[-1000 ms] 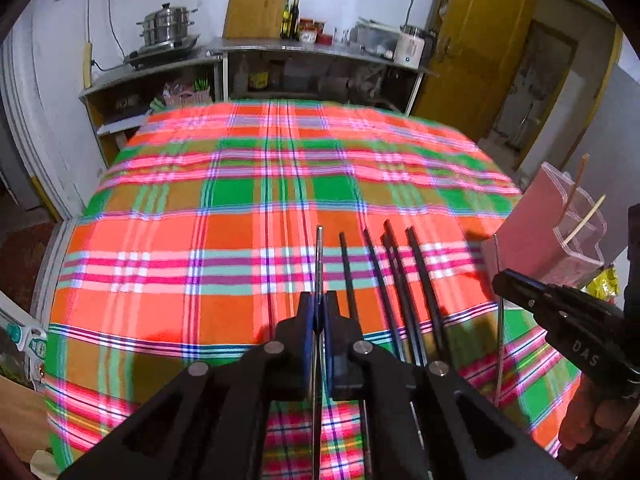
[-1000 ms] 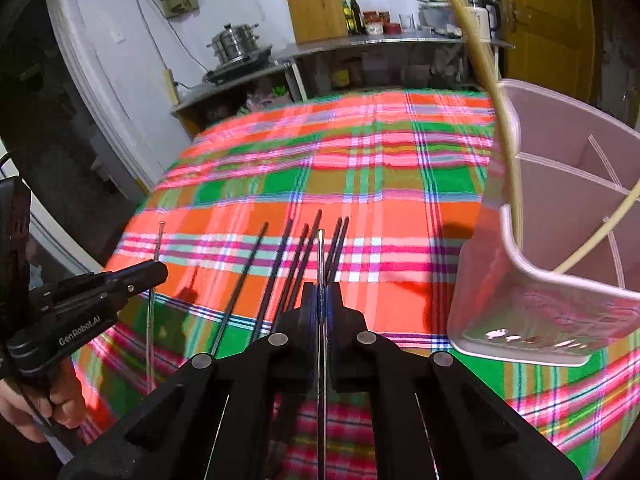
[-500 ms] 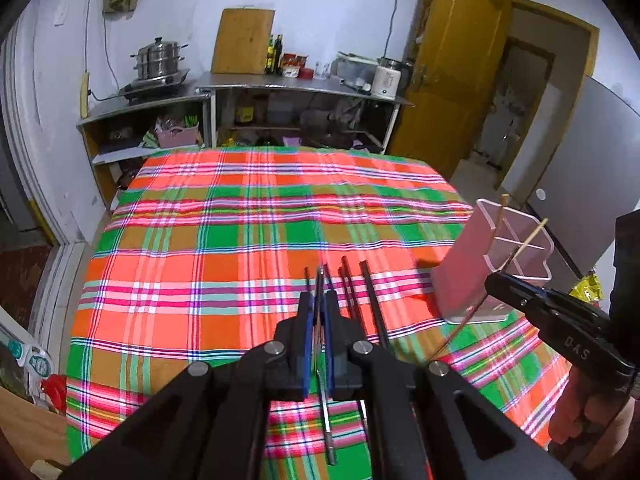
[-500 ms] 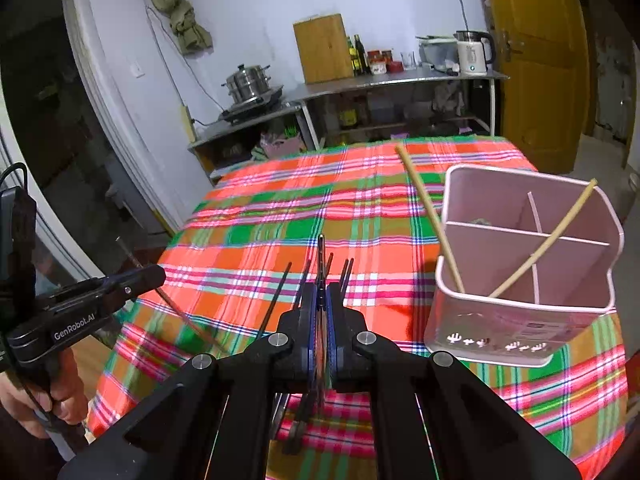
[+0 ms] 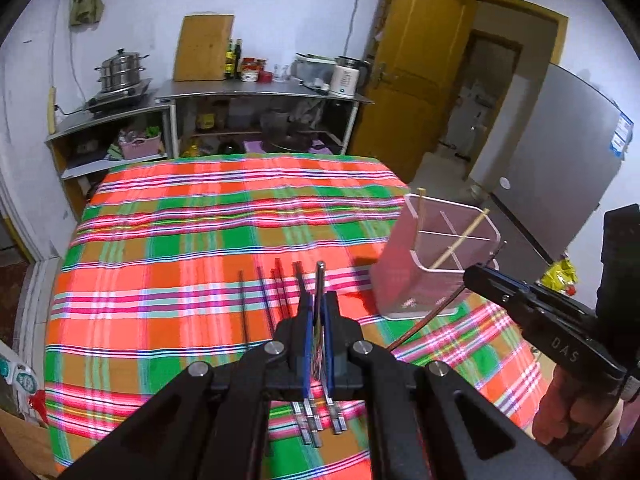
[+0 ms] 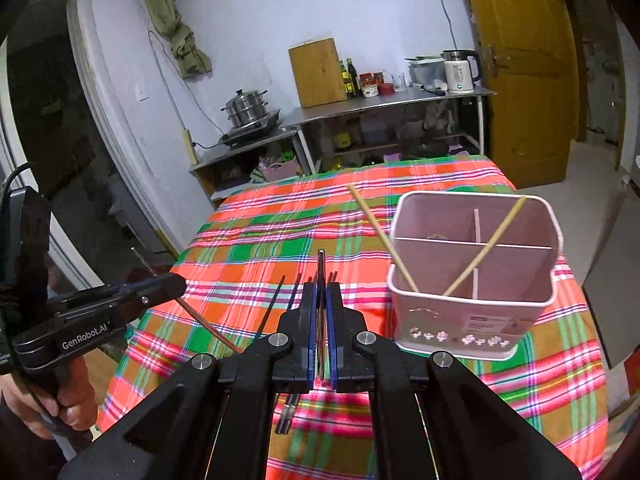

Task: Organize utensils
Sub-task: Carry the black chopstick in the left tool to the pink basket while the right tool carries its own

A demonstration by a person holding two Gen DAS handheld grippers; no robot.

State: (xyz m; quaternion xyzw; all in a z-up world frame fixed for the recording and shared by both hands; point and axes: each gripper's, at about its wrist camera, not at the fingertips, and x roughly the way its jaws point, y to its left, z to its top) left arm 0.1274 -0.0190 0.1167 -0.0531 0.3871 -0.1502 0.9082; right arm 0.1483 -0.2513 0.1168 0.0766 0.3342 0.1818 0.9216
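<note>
My left gripper [image 5: 318,300] is shut on a dark chopstick [image 5: 320,276] that pokes up past its tips, above the plaid tablecloth [image 5: 180,240]. My right gripper [image 6: 321,288] is shut on another dark chopstick [image 6: 321,264]. Each gripper shows in the other's view: the right gripper [image 5: 474,276] with its slanting chopstick [image 5: 424,320], the left gripper [image 6: 176,282] with its own chopstick [image 6: 200,316]. Several dark chopsticks [image 5: 260,300] lie side by side on the cloth below. The pink divided holder [image 6: 476,280] stands to the right with two wooden chopsticks [image 6: 380,236] leaning in it.
Behind the table, steel shelves [image 5: 260,92] carry a steamer pot [image 5: 120,72], a cutting board, bottles and a kettle. A yellow door [image 5: 416,80] and a grey fridge [image 5: 560,152] stand at the right. The holder sits close to the table's right edge.
Both grippers have risen and drawn back from the cloth, each carrying its chopstick up. The holder and loose chopsticks now look smaller and lower in both views.
</note>
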